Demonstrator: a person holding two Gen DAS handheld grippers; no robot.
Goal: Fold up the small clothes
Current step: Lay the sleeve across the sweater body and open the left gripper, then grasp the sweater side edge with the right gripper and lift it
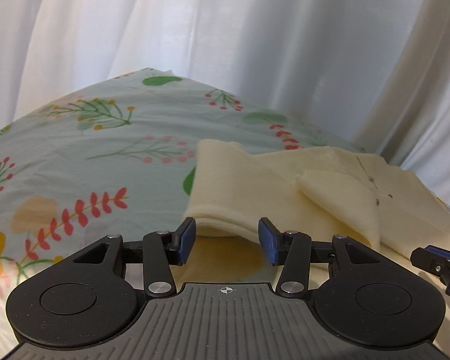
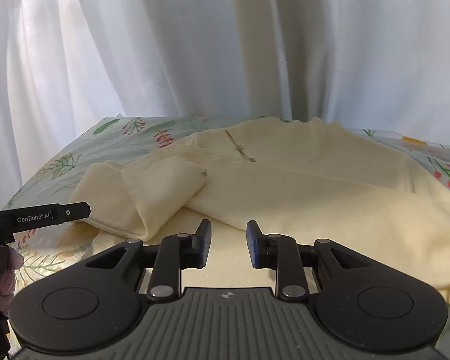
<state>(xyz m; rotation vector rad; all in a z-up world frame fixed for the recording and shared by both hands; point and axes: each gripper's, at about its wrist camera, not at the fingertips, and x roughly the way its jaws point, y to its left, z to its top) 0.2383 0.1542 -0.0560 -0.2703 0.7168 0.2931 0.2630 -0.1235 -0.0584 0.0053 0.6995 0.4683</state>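
A pale yellow baby garment [image 2: 300, 186] with small snaps lies spread on the floral sheet [image 2: 63, 162]. Its left sleeve [image 2: 153, 192] is folded in over the body. In the left wrist view the same garment [image 1: 330, 186] lies to the right, and the folded sleeve's edge [image 1: 225, 192] sits just beyond the fingertips. My left gripper [image 1: 227, 241] is open with nothing between its blue pads. My right gripper [image 2: 229, 246] is also open, low over the garment's near hem, pads apart and holding nothing. The left gripper's black body [image 2: 33, 217] shows at the left, held by a hand [image 2: 3, 273].
White curtains [image 1: 225, 30] hang close behind the bed. The floral sheet [image 1: 90, 156] stretches to the left of the garment and drops off at the far edge. The right gripper's tip [image 1: 435, 259] pokes in at the right edge of the left wrist view.
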